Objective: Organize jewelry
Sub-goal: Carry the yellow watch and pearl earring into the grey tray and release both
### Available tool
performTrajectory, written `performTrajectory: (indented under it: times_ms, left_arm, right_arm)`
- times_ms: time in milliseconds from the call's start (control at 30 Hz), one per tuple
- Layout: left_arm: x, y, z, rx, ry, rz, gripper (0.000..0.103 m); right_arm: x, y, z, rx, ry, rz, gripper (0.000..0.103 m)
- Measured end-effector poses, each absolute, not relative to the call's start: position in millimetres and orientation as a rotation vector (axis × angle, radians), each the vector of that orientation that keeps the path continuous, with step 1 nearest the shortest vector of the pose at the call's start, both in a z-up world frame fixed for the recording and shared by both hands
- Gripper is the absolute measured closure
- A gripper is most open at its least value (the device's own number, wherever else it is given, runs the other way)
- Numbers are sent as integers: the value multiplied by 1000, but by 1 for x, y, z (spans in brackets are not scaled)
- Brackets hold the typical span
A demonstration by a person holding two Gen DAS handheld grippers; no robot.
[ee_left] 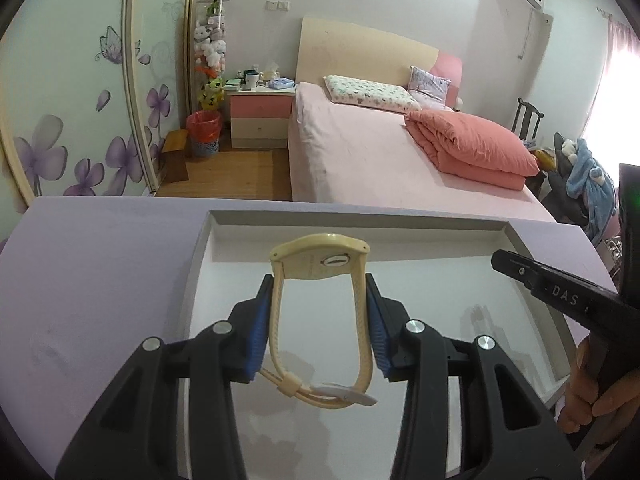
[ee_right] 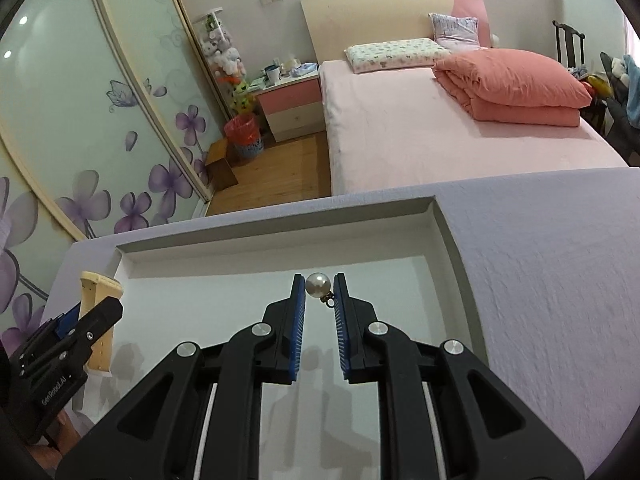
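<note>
A cream wristwatch (ee_left: 318, 264), its strap buckled into a loop, hangs between the blue pads of my left gripper (ee_left: 319, 284), which is shut on the strap's two sides above the white tray (ee_left: 360, 236). My right gripper (ee_right: 319, 282) is shut on a pearl earring (ee_right: 318, 283) with a small gold ring, held at the fingertips over the same tray (ee_right: 280, 256). In the left wrist view the right gripper (ee_left: 560, 292) comes in from the right edge. In the right wrist view the left gripper (ee_right: 76, 328) and the watch strap (ee_right: 98, 320) appear at the lower left.
The tray sits recessed in a lilac tabletop (ee_left: 100, 280). Beyond the table's far edge stand a pink bed (ee_left: 380, 152) with a folded quilt, a bedside cabinet (ee_left: 260, 116), a red bin (ee_left: 204, 132), and a flowered wardrobe (ee_left: 72, 120). A hand (ee_left: 592, 392) grips the right tool.
</note>
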State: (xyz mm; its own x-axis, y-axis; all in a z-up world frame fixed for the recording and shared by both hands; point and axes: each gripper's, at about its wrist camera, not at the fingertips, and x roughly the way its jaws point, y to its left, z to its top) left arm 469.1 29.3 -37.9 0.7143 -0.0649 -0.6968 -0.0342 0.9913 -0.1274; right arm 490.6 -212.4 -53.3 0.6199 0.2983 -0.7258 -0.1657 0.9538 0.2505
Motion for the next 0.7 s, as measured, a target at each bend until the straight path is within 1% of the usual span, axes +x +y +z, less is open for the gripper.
performTrajectory:
  times_ms: [167, 233, 300, 333, 367, 700]
  left_arm:
    - [474, 29, -44, -147, 793, -14, 60]
    - [474, 29, -46, -147, 790, -13, 59]
    - [475, 30, -47, -147, 789, -7, 58]
    - [475, 31, -47, -145, 784, -3, 58]
    - [476, 31, -46, -139, 780, -3, 58]
    - [468, 28, -43, -125, 765, 6, 56]
  right_arm:
    - [494, -210, -55, 159, 883, 273, 87]
    - [496, -212, -55, 162, 884, 266, 86]
    - [497, -212, -54, 166, 890, 264, 81]
    - [496, -212, -54, 168, 888, 261, 74]
    - [495, -213, -53, 168, 881, 259, 70]
    - [492, -218, -48, 166, 858, 254, 69]
